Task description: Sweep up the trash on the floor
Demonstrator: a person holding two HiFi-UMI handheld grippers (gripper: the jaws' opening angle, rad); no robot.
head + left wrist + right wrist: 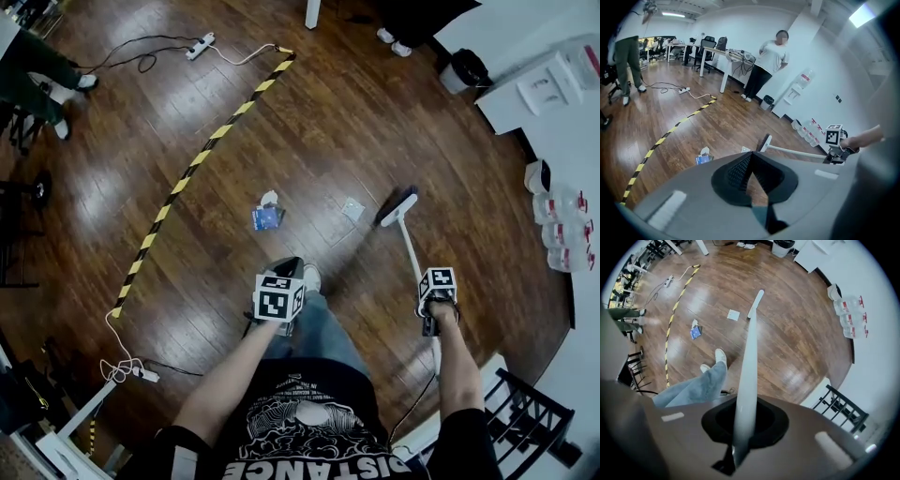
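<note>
Brown wood floor [309, 112] fills the room; a yellow and black striped strip [202, 155] runs across it, and a white worktop [525, 103] stands at the right edge.

The trash lies in front of the person's shoes; a blue packet [267, 217] has a small crumpled white bit [270, 198] just beside it. A white paper square [352, 209] lies apart from them, near the broom head [398, 206]; the broom head rests on the floor just to the right of that square.

The right tongs [743, 427] are clenched on the broom handle [412, 248]; the long white stick runs right between the jaws and down to the floor. The left tongs [750, 161] are closed with the tips touching; I see nothing gripped at the tips. A dark bit sits low by that camera and I cannot tell what it is.

I think the sweeping step is only starting, since all the trash is loose on the floor. The next move, I guess, is to set the bristles on the far side of the paper square and pull it toward the blue packet, so the bits make one pile; the stroke needs to stay low and slow so the light paper does not slip under or flip away.
</note>
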